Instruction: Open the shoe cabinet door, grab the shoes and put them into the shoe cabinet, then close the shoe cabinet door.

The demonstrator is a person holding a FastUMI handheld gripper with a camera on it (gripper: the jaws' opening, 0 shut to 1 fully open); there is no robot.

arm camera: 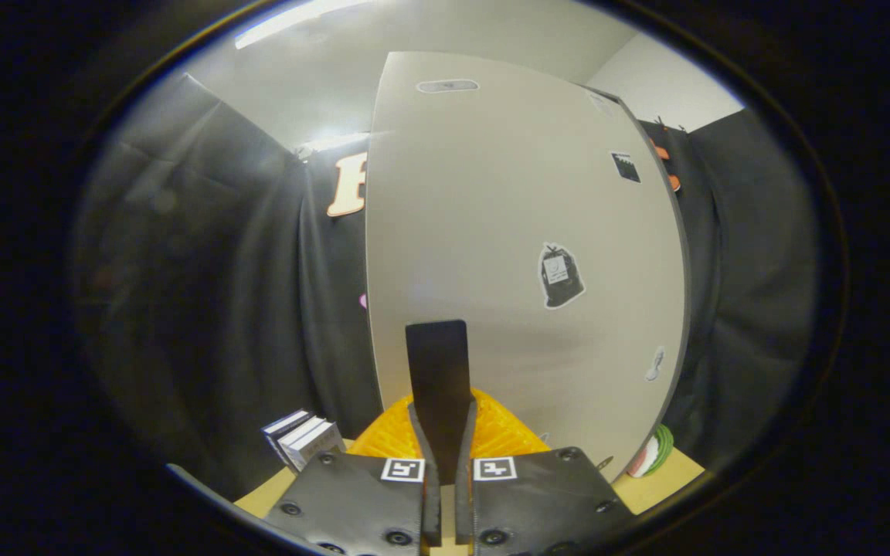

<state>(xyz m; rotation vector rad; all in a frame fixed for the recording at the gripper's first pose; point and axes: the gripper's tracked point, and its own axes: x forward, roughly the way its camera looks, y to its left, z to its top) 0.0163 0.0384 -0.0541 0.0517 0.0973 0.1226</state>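
A tall pale cabinet door (507,232) with several small stickers stands just ahead of my fingers. An oval grip recess (447,86) sits near its top edge. Its left edge runs beside the black cloth and its right edge is dark. I cannot tell whether the door is ajar. My gripper (437,328) is shut, both fingers pressed flat together with nothing between them. The tips point at the lower middle of the door face, close to it or touching it. An orange ribbed thing (503,436) lies low behind the fingers at the foot of the door.
A few small white boxes (302,439) stand on the wooden surface (271,494) left of the fingers. At the door's lower right corner lies a green, white and red striped thing (652,454). Black cloth hangs on both sides.
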